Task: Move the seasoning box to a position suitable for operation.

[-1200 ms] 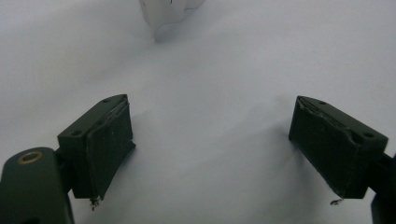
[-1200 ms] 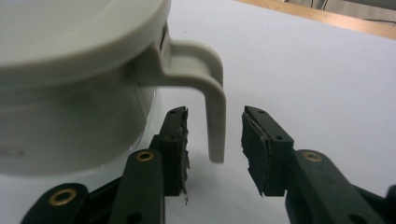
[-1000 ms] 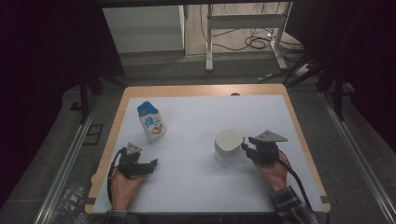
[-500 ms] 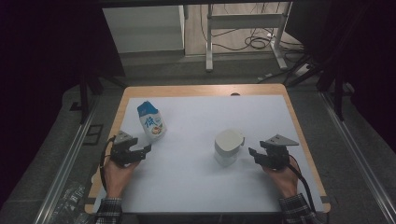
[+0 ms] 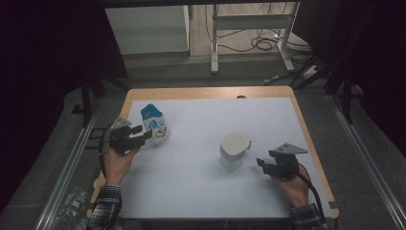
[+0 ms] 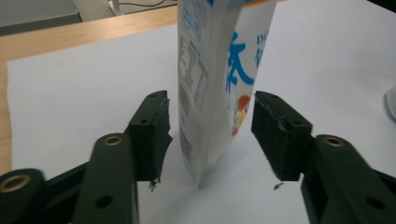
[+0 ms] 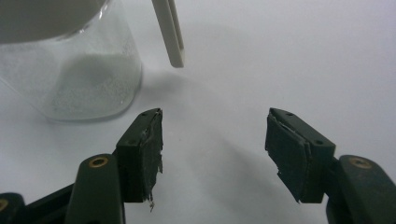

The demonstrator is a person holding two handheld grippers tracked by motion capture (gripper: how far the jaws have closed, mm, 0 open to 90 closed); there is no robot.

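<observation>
Two hand-held grippers swap roles

The left hand-held gripper (image 5: 143,137) has risen to the upright milk carton (image 5: 154,125) at the bench's (image 5: 201,191) left; its closing jaws straddle it with gaps. The right hand-held gripper (image 5: 262,163) has backed off the jar (image 5: 233,150), jaws opening, empty.

Print on the carton

From my seat, the milk carton (image 6: 219,79) carries the one patch of print I can make out: large blue Chinese-style characters on its front face, a small boxed table of fine print on its side panel, too small for me to read, and a blue letter "D" at the upper edge.
</observation>
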